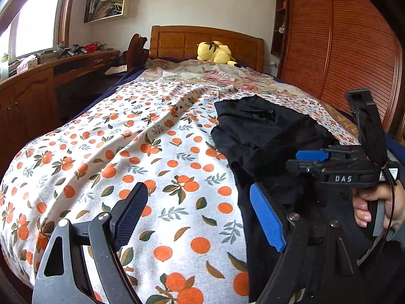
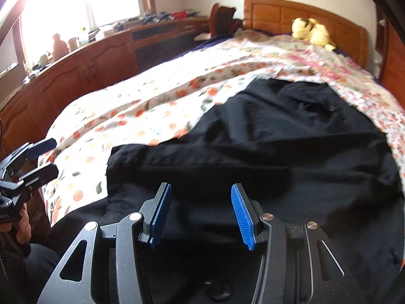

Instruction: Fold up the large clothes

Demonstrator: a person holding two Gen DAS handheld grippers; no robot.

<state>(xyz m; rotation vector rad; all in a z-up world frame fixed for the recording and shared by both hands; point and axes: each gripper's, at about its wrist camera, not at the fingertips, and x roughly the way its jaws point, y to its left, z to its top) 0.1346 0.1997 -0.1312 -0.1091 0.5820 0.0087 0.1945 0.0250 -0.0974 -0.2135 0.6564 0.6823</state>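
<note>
Left wrist view: bed (image 1: pixel 106 152) w/ orange-print sheet fills frame, wrinkled toward the middle.
Room: wooden headboard (image 1: pixel 202 43) at far end, slatted wardrobe (image 1: pixel 336 50) on right, long wooden desk (image 1: pixel 50 73) under window (image 1: pixel 33 20) on left, cluttered top.
Other things: yellow plush toy (image 1: pixel 215 52) by headboard; floral quilt (image 1: pixel 227 76) across far part of bed.
Garment: black garment (image 2: pixel 265 147) lies spread on near right part of bed, rumpled, near edge draped toward me.
My left gripper (image 1: pixel 200 212): jaws wide apart, nothing betw. them, over bare sheet just beside garment.
My right gripper (image 2: pixel 201 215): jaws about half apart over garment, pads not pinching cloth.
In the way: right gripper crosses left view's right edge, covers part of garment.
</note>
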